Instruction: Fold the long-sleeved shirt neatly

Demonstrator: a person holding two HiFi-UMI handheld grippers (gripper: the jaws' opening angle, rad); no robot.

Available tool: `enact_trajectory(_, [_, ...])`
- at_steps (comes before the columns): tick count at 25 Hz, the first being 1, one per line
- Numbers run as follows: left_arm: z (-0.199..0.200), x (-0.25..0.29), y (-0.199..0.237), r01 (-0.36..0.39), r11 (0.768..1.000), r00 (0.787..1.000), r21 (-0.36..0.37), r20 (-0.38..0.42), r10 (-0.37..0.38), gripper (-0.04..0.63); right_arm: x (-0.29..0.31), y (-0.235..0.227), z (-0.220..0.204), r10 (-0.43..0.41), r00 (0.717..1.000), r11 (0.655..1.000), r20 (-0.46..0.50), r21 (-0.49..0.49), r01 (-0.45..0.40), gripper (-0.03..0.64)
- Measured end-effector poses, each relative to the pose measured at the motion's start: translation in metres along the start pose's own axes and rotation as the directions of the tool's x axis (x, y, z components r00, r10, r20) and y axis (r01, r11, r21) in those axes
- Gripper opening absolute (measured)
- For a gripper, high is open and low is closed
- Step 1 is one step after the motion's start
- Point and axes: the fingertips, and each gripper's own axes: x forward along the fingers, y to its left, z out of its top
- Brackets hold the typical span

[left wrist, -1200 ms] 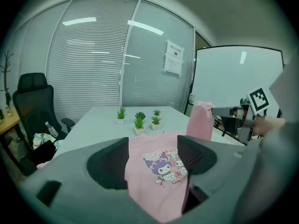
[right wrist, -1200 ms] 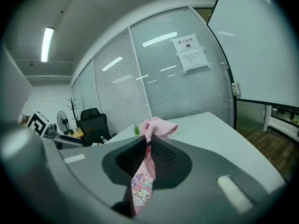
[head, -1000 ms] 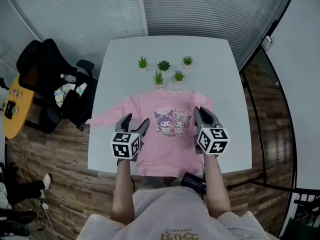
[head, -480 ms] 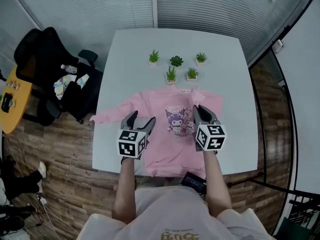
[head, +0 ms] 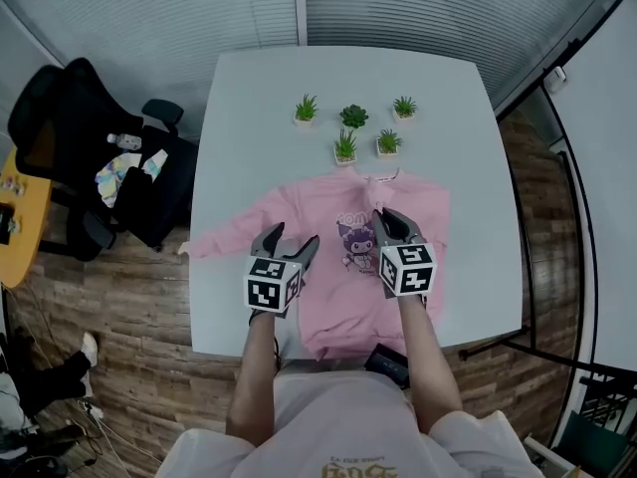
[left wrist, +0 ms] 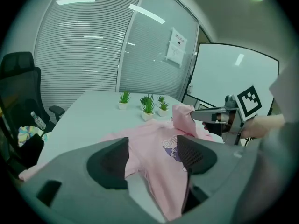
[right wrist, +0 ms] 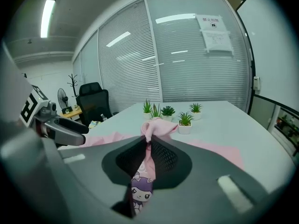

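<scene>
A pink long-sleeved shirt [head: 343,307] with a cartoon print lies flat on the white table [head: 299,68]. Its left sleeve [head: 214,240] stretches out to the left edge. My right gripper [head: 386,217] is shut on the end of the other sleeve and holds it lifted over the chest; in the right gripper view the pink sleeve cloth [right wrist: 156,127] bunches out from between the closed jaws [right wrist: 147,146]. My left gripper [head: 294,237] hangs open above the shirt's left side, with nothing between its pads [left wrist: 110,162]. The left gripper view also shows the right gripper [left wrist: 219,116] with the pinched cloth.
Several small potted plants [head: 348,127] stand on the table just beyond the collar. A black office chair [head: 90,157] with bags on it stands left of the table. A dark object [head: 388,364] sits at the near table edge by my body.
My right gripper has carried the pinched sleeve leftward and lower, over the shirt's chest. My left gripper has sunk toward the shirt's left side, still open.
</scene>
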Motion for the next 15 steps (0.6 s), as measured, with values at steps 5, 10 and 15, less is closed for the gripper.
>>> enact_trajectory(5, [0.000,0.010,0.006,0.037,0.999,0.999,-0.027,0.004,-0.036,0.328,0.019,0.007,-0.010,-0.012,1.000,1.000,-0.029,-0.030,0.011,0.044])
enact_trajectory(10, [-0.008,0.018,0.011,0.056,0.998,0.998,-0.041,-0.014,-0.056,0.334,0.040,0.013,-0.027,-0.022,0.997,0.994,-0.079,-0.107,0.014,0.044])
enact_trajectory(15, [-0.015,0.018,0.019,0.049,0.997,0.998,-0.052,-0.022,-0.050,0.336,0.057,0.030,-0.044,0.017,0.990,0.984,-0.140,-0.174,-0.041,0.052])
